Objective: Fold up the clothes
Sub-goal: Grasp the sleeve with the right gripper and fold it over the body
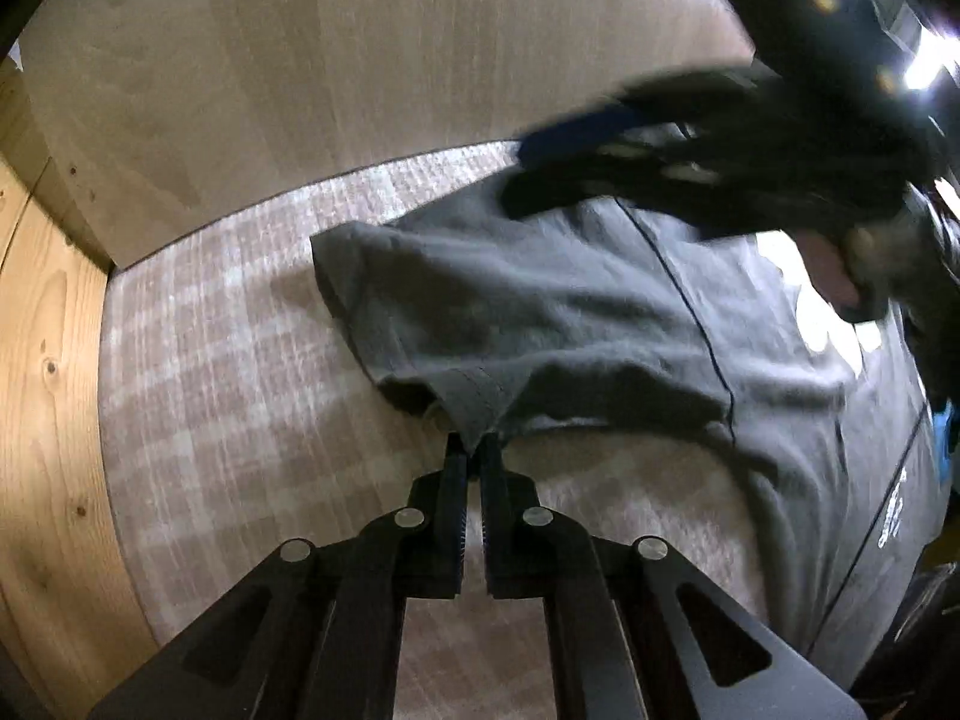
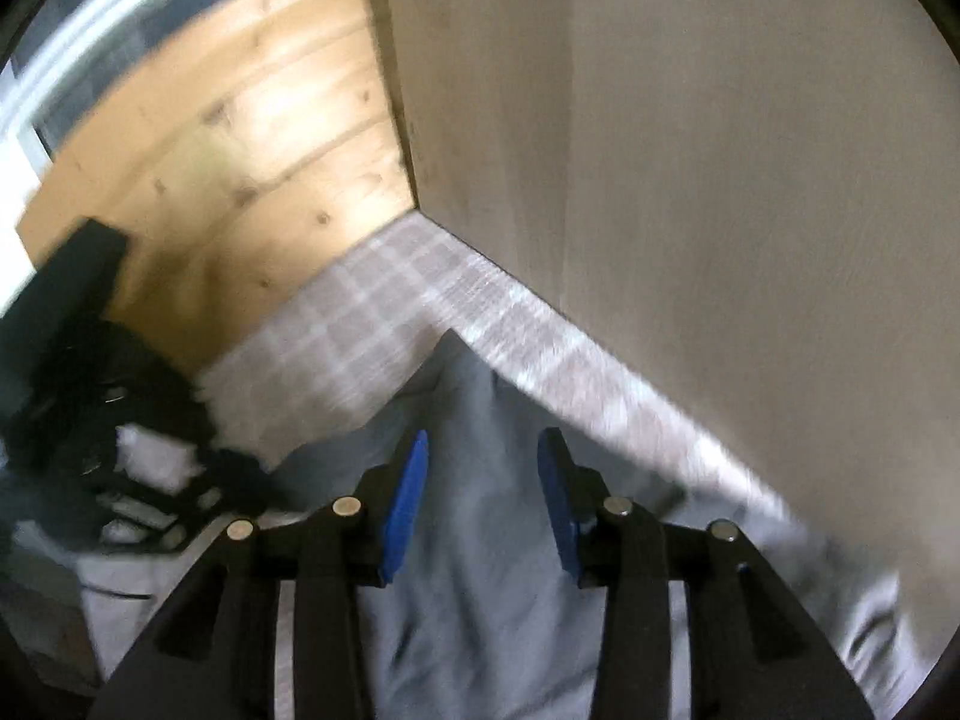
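A checked cloth [image 1: 198, 360] covers the surface in a corner of pale wall and pine boards, the grey T-shirt [image 1: 540, 312] spread across it. The left gripper [image 1: 474, 444] pinches only the sleeve hem, which could slip out; the right gripper [image 2: 483, 456] hovers open above the shirt.

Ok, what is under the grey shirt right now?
The grey shirt lies on a checked cloth, which shows all around it. The left gripper pinches its sleeve hem. Whatever lies beneath the shirt's middle is covered.

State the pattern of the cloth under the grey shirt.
Beige and white checks on the cloth, clearest in the left wrist view.
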A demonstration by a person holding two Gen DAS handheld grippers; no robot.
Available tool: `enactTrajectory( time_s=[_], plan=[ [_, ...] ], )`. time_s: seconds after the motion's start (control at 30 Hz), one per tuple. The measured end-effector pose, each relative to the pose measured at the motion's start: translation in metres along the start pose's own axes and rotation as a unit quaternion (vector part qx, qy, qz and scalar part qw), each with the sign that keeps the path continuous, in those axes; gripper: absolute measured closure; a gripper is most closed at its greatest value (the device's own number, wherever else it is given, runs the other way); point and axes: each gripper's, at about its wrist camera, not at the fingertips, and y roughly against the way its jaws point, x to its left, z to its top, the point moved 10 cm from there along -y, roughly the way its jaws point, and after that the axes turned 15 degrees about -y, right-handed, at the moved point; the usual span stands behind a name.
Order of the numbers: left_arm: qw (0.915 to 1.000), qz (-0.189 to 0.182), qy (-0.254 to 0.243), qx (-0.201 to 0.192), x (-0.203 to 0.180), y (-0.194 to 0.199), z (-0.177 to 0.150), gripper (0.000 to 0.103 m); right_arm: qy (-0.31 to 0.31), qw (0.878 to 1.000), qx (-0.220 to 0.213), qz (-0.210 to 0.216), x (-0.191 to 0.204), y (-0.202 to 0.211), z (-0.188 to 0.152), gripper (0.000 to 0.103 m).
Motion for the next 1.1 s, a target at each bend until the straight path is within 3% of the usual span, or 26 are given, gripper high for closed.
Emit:
enactTrajectory(
  time_s=[0.1,0.17,0.3,0.33,0.37,0.4,0.5,0.6,0.7,0.8,0.87,0.9,1.0,1.1],
  plan=[
    [1.0,-0.004,0.004,-0.007,0.0,0.0,-0.003,0.1,0.05,0.997,0.029,-0.046,0.001,-0.023,0.0,0.064],
    [0.9998,-0.011,0.003,-0.014,-0.001,0.001,-0.003,0.1,0.075,0.995,0.047,-0.056,0.004,-0.039,-0.001,0.057],
    [0.9998,-0.012,0.006,-0.017,0.001,0.003,-0.007,0.1,0.106,0.992,0.046,-0.057,0.009,-0.05,-0.001,0.054],
    [0.9997,-0.013,0.007,-0.018,0.001,0.003,-0.008,0.1,0.111,0.991,0.045,-0.053,0.01,-0.05,-0.001,0.06],
    [0.9997,-0.013,0.008,-0.018,0.002,0.004,-0.009,0.1,0.117,0.991,0.044,-0.051,0.012,-0.049,-0.001,0.086],
    [0.9997,-0.011,0.009,-0.018,0.003,0.005,-0.011,0.1,0.126,0.99,0.042,-0.056,0.013,-0.047,-0.001,0.101],
    [0.9997,-0.006,0.013,-0.019,0.01,0.008,-0.017,0.1,0.141,0.987,-0.001,-0.081,0.013,-0.031,0.014,0.1],
    [0.9991,0.001,0.035,-0.023,0.024,0.01,-0.019,0.1,0.102,0.987,-0.036,-0.119,-0.004,-0.026,0.031,0.1],
    [0.9994,0.005,0.033,-0.004,0.026,0.001,-0.023,0.1,0.118,0.984,-0.002,-0.136,-0.004,-0.043,0.017,0.099],
    [0.9995,0.02,0.02,0.014,0.025,-0.006,-0.026,0.1,0.128,0.981,-0.012,-0.143,-0.002,-0.036,0.016,0.089],
    [0.9993,0.027,0.02,0.018,0.028,-0.005,-0.027,0.1,0.114,0.984,-0.026,-0.136,-0.001,-0.014,0.021,0.058],
    [0.9991,0.033,0.019,0.021,0.03,-0.004,-0.028,0.1,0.107,0.985,-0.037,-0.131,-0.001,0.0,0.023,0.053],
    [0.9981,0.052,0.016,0.028,0.037,0.0,-0.03,0.1,0.098,0.989,-0.054,-0.093,-0.008,0.045,0.018,0.052],
    [0.9981,0.042,0.042,0.012,0.046,0.01,-0.029,0.098,0.09,0.987,-0.025,-0.128,-0.045,0.055,0.005,0.052]
  ],
)
